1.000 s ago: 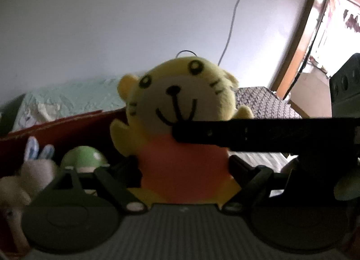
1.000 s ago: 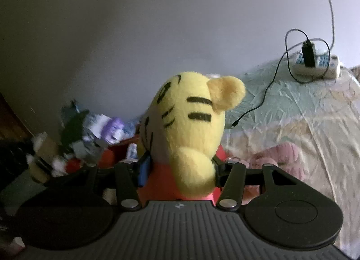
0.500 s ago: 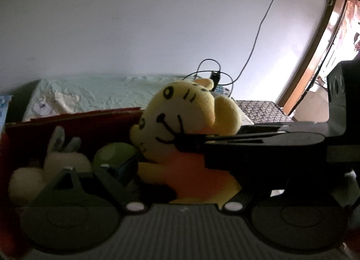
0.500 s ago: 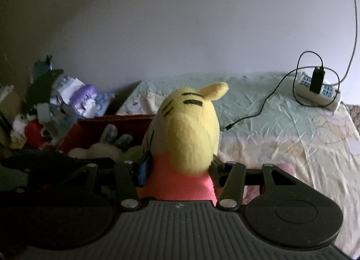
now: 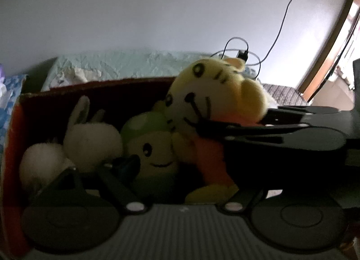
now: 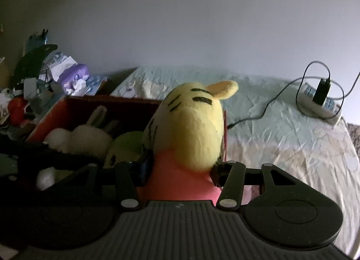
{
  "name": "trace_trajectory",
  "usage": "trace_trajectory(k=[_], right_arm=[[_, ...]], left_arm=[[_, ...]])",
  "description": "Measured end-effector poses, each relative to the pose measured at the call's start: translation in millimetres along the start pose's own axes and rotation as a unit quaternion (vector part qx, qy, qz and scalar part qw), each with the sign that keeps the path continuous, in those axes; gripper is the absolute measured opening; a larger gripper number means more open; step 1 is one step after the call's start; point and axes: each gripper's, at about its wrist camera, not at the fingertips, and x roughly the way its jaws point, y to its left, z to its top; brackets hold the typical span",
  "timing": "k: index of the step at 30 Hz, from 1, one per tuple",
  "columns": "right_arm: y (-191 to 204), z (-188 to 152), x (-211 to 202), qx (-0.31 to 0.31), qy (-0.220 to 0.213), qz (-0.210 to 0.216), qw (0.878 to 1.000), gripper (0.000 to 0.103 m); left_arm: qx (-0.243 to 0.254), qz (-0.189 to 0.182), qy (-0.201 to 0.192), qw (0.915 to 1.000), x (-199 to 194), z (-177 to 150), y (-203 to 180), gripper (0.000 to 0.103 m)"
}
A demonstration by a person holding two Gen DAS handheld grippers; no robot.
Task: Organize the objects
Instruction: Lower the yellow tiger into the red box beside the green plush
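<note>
The right gripper [image 6: 180, 171] pinches the yellow tiger plush [image 6: 191, 129] at its orange middle, right at the near right corner of the red box [image 6: 74, 106]. The left gripper [image 5: 180, 169] hangs over the box; I cannot tell how its fingers stand. Just left of the tiger sits a green plush [image 5: 153, 156], then a white rabbit [image 5: 90, 140]. Let go here, the top-heavy tiger might tip out over the box wall.

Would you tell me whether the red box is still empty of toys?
No, the red box already holds a white rabbit plush and a green plush.
</note>
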Motion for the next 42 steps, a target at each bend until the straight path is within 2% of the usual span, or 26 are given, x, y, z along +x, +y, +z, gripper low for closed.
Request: trace_trajectory(k=[4, 7, 9, 12, 16, 19, 20, 21, 24, 29, 32, 35, 38, 42], right_arm=[[-4, -8, -3, 0.009, 0.006, 0.007, 1.0, 0.058], [-5, -9, -6, 0.018, 0.002, 0.013, 1.0, 0.065], [-6, -9, -11, 0.021, -0.005, 0.015, 1.0, 0.066], [-10, -9, -22, 0.033, -0.026, 0.016, 0.999, 0.066], [-21, -2, -40, 0.07, -0.079, 0.026, 0.994, 0.065], [-28, 6, -46, 0.099, -0.111, 0.037, 0.988, 0.056], [-30, 8, -44, 0.107, -0.114, 0.044, 0.987, 0.045], [-31, 9, -41, 0.113, -0.11, 0.05, 0.986, 0.035], [-26, 5, -29, 0.107, -0.096, 0.045, 0.989, 0.026], [-13, -1, -14, 0.08, -0.069, 0.039, 0.994, 0.026], [-23, -9, 1, 0.097, -0.05, 0.026, 0.994, 0.026], [-37, -16, 5, 0.13, -0.055, 0.05, 0.989, 0.026], [-34, -19, 3, 0.113, -0.062, 0.052, 0.99, 0.026], [-31, -30, 0, 0.098, -0.094, 0.045, 0.99, 0.027]], left_arm=[[0.013, 0.009, 0.009, 0.9998, 5, -5, -3, 0.086], [0.01, 0.013, 0.013, 0.9998, 7, -5, 0, 0.09], [0.006, 0.016, 0.017, 0.9997, 10, -5, 5, 0.091], [0.001, 0.024, 0.025, 0.9994, 16, -6, 12, 0.091], [-0.009, 0.026, 0.04, 0.9988, 23, -9, 18, 0.086], [-0.006, 0.03, 0.043, 0.9986, 27, -10, 17, 0.086], [-0.004, 0.031, 0.044, 0.9985, 27, -10, 16, 0.086], [-0.004, 0.032, 0.044, 0.9985, 28, -10, 16, 0.086], [-0.006, 0.031, 0.047, 0.9984, 29, -11, 17, 0.086], [-0.001, 0.041, 0.055, 0.9976, 34, -12, 14, 0.085], [0.008, 0.054, 0.054, 0.9971, 36, -12, 9, 0.086], [0.008, 0.054, 0.054, 0.997, 36, -14, 10, 0.087], [0.007, 0.056, 0.056, 0.9968, 37, -14, 10, 0.088], [0.005, 0.059, 0.061, 0.9964, 38, -12, 9, 0.089]])
